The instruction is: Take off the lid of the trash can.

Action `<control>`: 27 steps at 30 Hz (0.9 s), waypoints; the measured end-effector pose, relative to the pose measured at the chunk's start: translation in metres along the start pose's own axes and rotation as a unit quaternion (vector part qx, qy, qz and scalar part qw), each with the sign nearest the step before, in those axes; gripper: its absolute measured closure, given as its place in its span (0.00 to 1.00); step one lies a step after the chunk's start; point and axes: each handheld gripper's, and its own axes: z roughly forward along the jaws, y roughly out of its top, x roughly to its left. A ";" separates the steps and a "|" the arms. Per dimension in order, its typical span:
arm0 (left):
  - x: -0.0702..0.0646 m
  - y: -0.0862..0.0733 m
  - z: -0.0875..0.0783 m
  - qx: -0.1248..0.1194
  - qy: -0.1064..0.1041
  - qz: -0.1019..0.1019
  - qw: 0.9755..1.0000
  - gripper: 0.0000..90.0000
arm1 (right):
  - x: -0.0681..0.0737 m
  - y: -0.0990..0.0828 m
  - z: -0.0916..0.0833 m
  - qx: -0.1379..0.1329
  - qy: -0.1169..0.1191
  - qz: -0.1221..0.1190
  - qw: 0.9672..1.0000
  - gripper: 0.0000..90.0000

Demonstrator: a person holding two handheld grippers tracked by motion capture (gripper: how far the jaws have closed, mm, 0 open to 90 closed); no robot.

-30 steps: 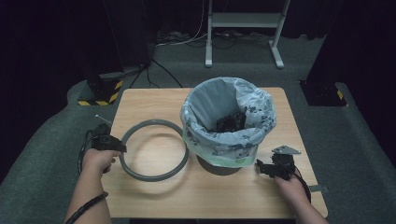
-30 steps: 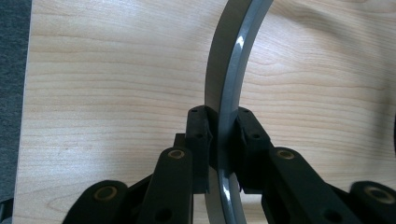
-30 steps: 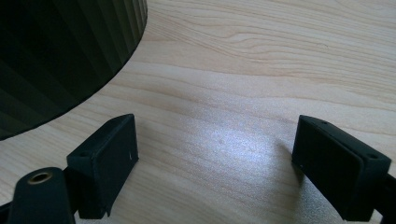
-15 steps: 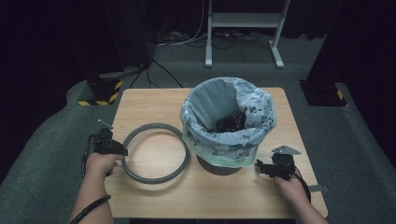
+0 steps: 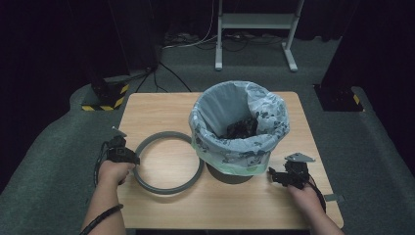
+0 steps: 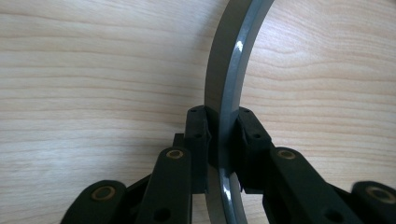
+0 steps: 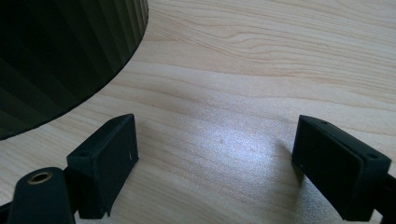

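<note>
Two grippers: left gripper (image 6: 219, 154) clamps grey ring (image 6: 229, 93), right gripper (image 7: 215, 163) agape beside bin (image 7: 60, 60)

A flat grey plastic ring (image 5: 168, 164) lies on the light wooden table (image 5: 161, 110), just left of a dark ribbed round bin (image 5: 230, 174) and touching or nearly touching its base. The bin stands upright, lined with a pale translucent patterned bag (image 5: 238, 125) folded over its rim, dark scraps (image 5: 241, 128) inside.
</note>
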 end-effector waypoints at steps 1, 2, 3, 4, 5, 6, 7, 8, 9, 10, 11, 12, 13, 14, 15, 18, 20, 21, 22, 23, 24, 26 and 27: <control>-0.003 0.000 0.002 0.004 0.002 0.004 1.000 0.86 | 0.000 0.000 0.000 0.000 0.000 0.000 1.000 0.15; -0.005 0.000 0.004 0.004 0.012 0.007 1.000 0.86 | 0.000 0.000 0.000 0.000 0.000 0.000 1.000 0.15; -0.005 -0.001 0.004 0.005 0.011 0.009 1.000 0.86 | 0.000 0.000 0.000 0.000 0.000 0.000 1.000 0.15; -0.005 -0.001 0.005 0.006 0.010 0.010 1.000 0.86 | 0.000 0.000 0.000 0.000 0.000 0.000 1.000 0.15; -0.007 -0.002 0.006 0.006 0.009 0.009 1.000 0.86 | 0.000 0.000 0.000 0.000 0.000 0.000 1.000 0.15; -0.008 -0.001 0.007 0.010 0.010 0.017 1.000 0.86 | 0.000 0.000 0.000 0.000 0.000 0.000 1.000 0.15; -0.011 -0.002 0.008 0.010 0.008 0.018 1.000 0.86 | 0.000 0.000 0.000 0.000 0.001 0.000 1.000 0.15; -0.013 -0.002 0.009 0.006 0.007 0.020 1.000 0.86 | 0.000 0.000 0.000 0.000 0.001 0.000 1.000 0.15; -0.015 -0.001 0.010 0.010 0.007 0.026 1.000 0.86 | 0.000 0.000 0.000 0.001 0.001 0.000 1.000 0.15; -0.018 -0.001 0.011 0.012 0.008 0.029 0.999 0.86 | 0.000 0.000 0.000 0.001 0.001 -0.001 1.000 0.15; -0.021 -0.001 0.013 0.015 0.009 0.037 0.999 0.86 | 0.000 0.000 0.000 0.001 0.001 -0.001 1.000 0.15; -0.023 -0.002 0.014 0.017 0.009 0.043 0.999 0.86 | 0.000 0.000 0.000 0.001 0.001 0.000 1.000 0.15; -0.025 -0.002 0.015 0.018 0.009 0.047 0.999 0.86 | 0.000 0.000 0.000 0.001 0.001 -0.001 1.000 0.15; -0.026 -0.002 0.017 0.016 0.009 0.047 0.999 0.86 | 0.000 0.000 0.000 0.001 0.001 -0.001 1.000 0.15; -0.027 -0.003 0.018 0.018 0.010 0.052 0.998 0.85 | 0.000 0.000 0.000 0.001 0.001 -0.001 1.000 0.15; -0.026 -0.006 0.021 0.015 0.012 0.054 0.998 0.84 | 0.000 0.000 0.000 0.002 0.001 0.000 1.000 0.15; -0.024 -0.007 0.020 0.012 0.004 0.055 0.998 0.82 | 0.000 0.000 0.000 0.001 0.001 -0.001 1.000 0.15; -0.024 -0.008 0.021 0.004 -0.003 0.046 0.999 0.80 | 0.000 0.000 0.000 0.001 0.001 -0.001 1.000 0.15; -0.024 -0.008 0.021 0.004 -0.007 0.047 0.999 0.77 | 0.000 0.000 0.000 0.001 0.001 -0.001 1.000 0.15; -0.023 -0.008 0.020 0.004 -0.008 0.050 0.999 0.74 | 0.000 0.000 0.000 0.001 0.001 -0.001 1.000 0.15; -0.023 -0.009 0.020 -0.001 -0.009 0.054 0.999 0.70 | 0.000 0.000 0.000 0.001 0.001 -0.001 1.000 0.15; -0.023 -0.010 0.019 -0.005 -0.004 0.073 0.997 0.59 | 0.000 0.000 0.000 0.001 0.001 -0.001 1.000 0.15; -0.024 -0.011 0.019 -0.008 0.001 0.082 0.997 0.55 | 0.000 0.000 0.000 0.001 0.001 -0.001 1.000 0.15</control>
